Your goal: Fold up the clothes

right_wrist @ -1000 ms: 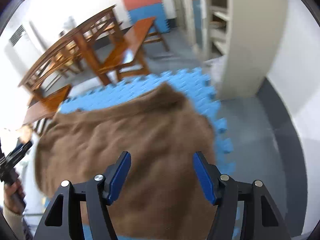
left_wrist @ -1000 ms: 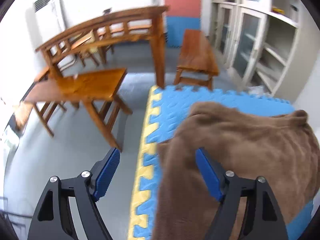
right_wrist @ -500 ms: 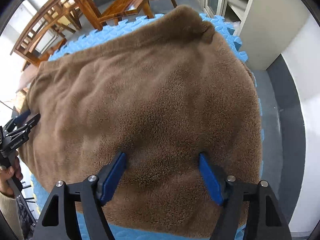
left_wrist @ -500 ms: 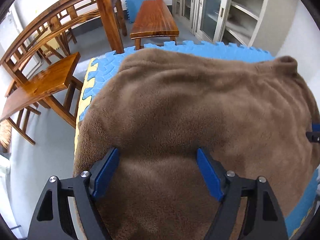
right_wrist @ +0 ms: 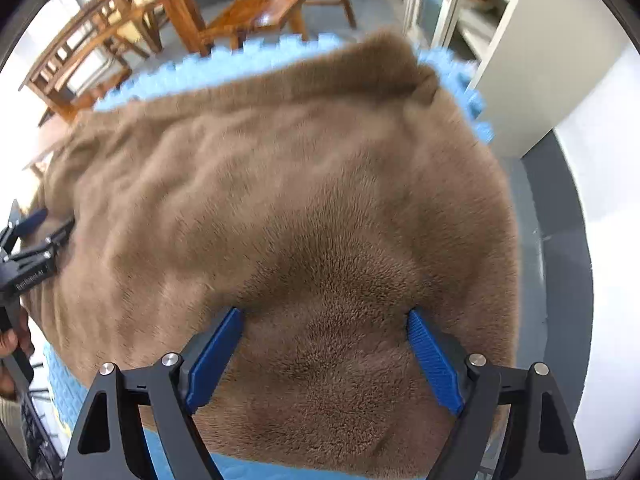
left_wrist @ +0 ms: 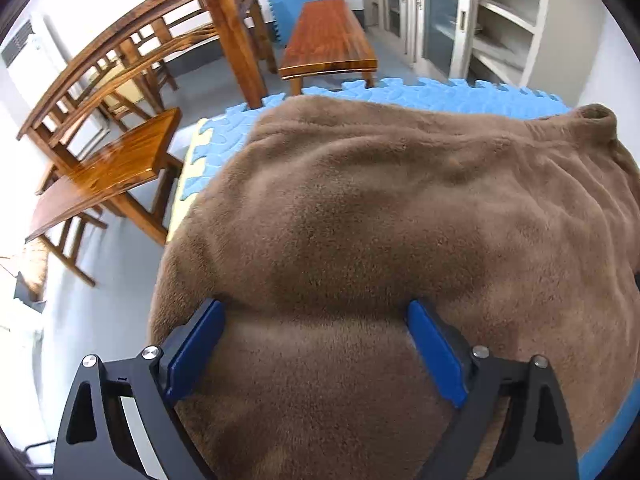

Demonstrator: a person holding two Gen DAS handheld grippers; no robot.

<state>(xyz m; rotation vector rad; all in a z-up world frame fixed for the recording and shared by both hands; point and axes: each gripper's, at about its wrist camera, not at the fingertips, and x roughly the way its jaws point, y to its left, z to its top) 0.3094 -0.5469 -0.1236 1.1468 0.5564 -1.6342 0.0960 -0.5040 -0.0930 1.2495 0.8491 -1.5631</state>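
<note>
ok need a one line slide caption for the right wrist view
Right claw open, pointing down onto a fluffy brown garment spread over a blue foam mat, wooden furniture behind.

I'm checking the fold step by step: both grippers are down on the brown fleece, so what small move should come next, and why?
Probably close both grippers. The left gripper and right gripper have just been opening, and their spread blue pads now press into the brown fleece garment, which bulges up between them but is not pinched. It lies spread over the blue foam mat, so a fold needs a grip first.
</note>
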